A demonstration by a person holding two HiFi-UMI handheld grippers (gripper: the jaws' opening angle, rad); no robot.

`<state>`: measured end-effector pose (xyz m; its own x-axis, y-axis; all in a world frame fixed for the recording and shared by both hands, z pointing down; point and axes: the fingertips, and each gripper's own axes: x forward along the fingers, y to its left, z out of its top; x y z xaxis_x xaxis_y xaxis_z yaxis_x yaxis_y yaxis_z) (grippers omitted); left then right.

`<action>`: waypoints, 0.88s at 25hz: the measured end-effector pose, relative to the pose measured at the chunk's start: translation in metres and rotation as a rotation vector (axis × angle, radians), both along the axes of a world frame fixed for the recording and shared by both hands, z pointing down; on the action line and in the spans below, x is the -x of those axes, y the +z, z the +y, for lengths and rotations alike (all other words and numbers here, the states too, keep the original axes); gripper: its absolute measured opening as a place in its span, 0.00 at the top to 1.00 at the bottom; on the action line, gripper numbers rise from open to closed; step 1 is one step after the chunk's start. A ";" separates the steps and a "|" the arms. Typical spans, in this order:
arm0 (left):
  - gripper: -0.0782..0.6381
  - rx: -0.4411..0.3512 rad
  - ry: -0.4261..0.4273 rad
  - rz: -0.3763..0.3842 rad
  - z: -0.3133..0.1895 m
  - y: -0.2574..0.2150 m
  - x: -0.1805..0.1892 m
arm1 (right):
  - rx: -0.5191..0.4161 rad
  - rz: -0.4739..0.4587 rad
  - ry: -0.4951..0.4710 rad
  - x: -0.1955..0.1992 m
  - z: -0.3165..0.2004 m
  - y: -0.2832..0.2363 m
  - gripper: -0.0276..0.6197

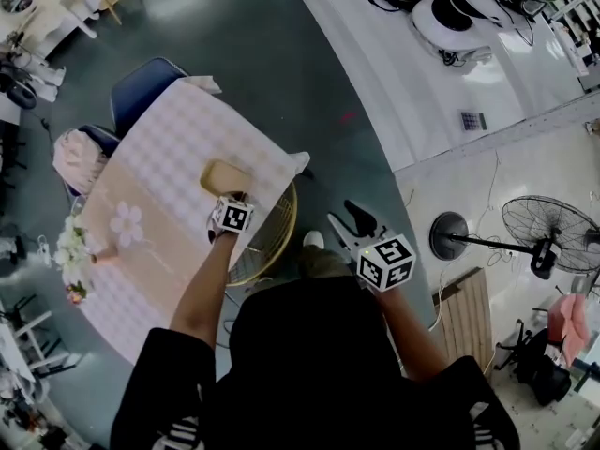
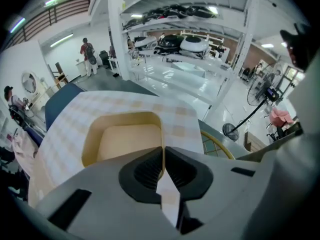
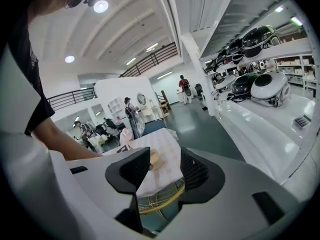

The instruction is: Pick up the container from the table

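A shallow tan container (image 1: 223, 175) with rounded corners lies on the pale checked tablecloth (image 1: 173, 148), near the table's right edge. My left gripper (image 1: 230, 199) reaches down onto its near side. In the left gripper view the gripper (image 2: 163, 151) is shut on the container's (image 2: 122, 139) right wall, with the thin rim pinched between the dark pads. My right gripper (image 1: 353, 221) hangs off the table to the right, over the floor. Its jaws stand open in the right gripper view (image 3: 165, 166) with nothing between them; the container (image 3: 155, 158) shows far off.
A gold wire chair (image 1: 274, 240) stands at the table's near right edge, under my left gripper. Blue chairs (image 1: 142, 90) stand at the far side. A flower bunch (image 1: 72, 254) lies on the table's left. A standing fan (image 1: 548, 235) is at the right.
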<state>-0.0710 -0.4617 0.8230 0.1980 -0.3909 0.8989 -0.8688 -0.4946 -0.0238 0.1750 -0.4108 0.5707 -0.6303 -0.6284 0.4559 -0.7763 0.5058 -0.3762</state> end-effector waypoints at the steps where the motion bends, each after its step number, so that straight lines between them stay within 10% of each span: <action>1: 0.87 -0.023 0.012 0.007 0.001 -0.009 0.000 | -0.007 0.001 0.004 0.003 0.005 -0.003 0.70; 13: 0.87 -0.286 -0.075 0.306 0.080 -0.171 0.034 | -0.114 -0.002 0.033 0.073 0.080 -0.050 0.71; 22: 0.87 -0.532 -0.163 0.532 0.173 -0.293 0.072 | -0.198 -0.010 0.064 0.127 0.139 -0.096 0.95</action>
